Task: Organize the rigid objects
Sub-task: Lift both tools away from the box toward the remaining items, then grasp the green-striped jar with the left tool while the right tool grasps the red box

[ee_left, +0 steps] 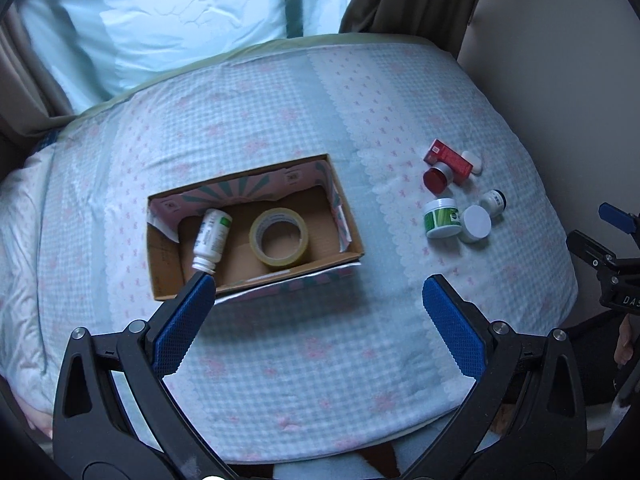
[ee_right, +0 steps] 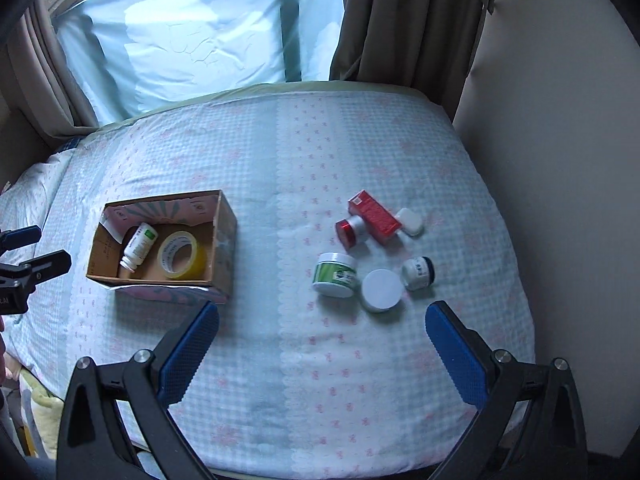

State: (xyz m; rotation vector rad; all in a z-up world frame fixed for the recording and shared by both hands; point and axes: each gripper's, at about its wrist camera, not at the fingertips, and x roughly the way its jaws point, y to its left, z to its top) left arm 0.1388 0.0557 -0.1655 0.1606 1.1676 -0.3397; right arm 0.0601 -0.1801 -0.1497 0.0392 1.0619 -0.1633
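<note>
Ahead of the right gripper (ee_right: 322,322), wide open and empty, the jars (ee_right: 335,274) lie loose on the bed (ee_right: 280,380); it should close on one squarely. Beyond the left gripper (ee_left: 319,294), also open and empty, stands the box (ee_left: 160,276) holding a bottle (ee_left: 212,238) and tape (ee_left: 279,238). Labels are unreadable.

Letters "DAS" legible on right gripper (ee_left: 618,296) body; print on bottle and jars too small.

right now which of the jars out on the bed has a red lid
The small jar lying tipped beside the red carton, its red lid facing the camera. The green-labelled jar and the plain white jar have white lids; the little bottle has a dark cap.
</note>
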